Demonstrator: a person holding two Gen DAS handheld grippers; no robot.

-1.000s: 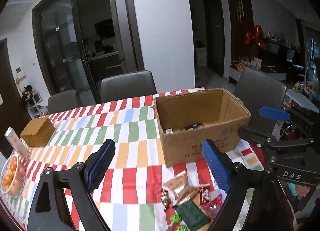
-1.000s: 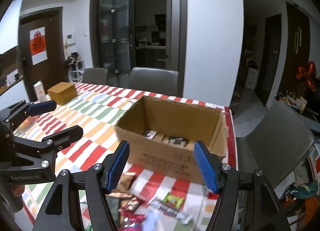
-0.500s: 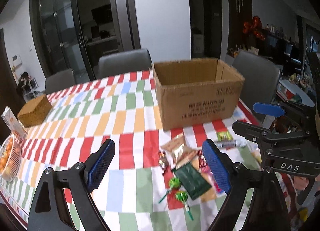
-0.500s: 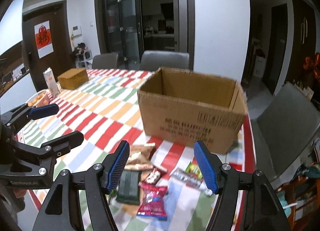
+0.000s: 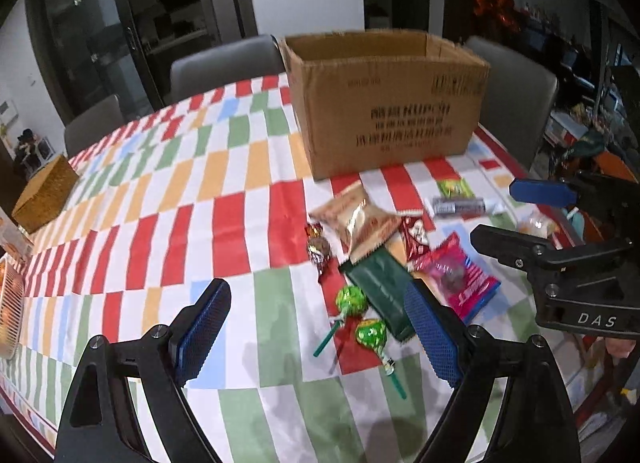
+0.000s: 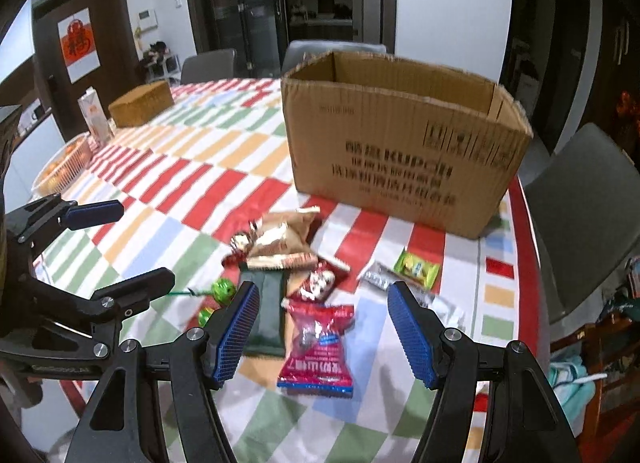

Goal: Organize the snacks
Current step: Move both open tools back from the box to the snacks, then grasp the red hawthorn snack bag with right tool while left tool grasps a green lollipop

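Note:
An open cardboard box stands on the checked tablecloth; it also shows in the right wrist view. In front of it lies a pile of snacks: tan packets, a dark green packet, a pink packet, two green lollipops and a wrapped chocolate. My left gripper is open and empty, above the lollipops. My right gripper is open and empty, above the pink packet. A small green packet and a silver one lie to the right.
A woven box, a carton and a basket of oranges stand at the table's far left. Grey chairs stand behind the table and at its right side. The table edge runs close on the right.
Both grippers have pulled back and dropped from above the box to low over the snack pile in front of it. Both stay open and empty.

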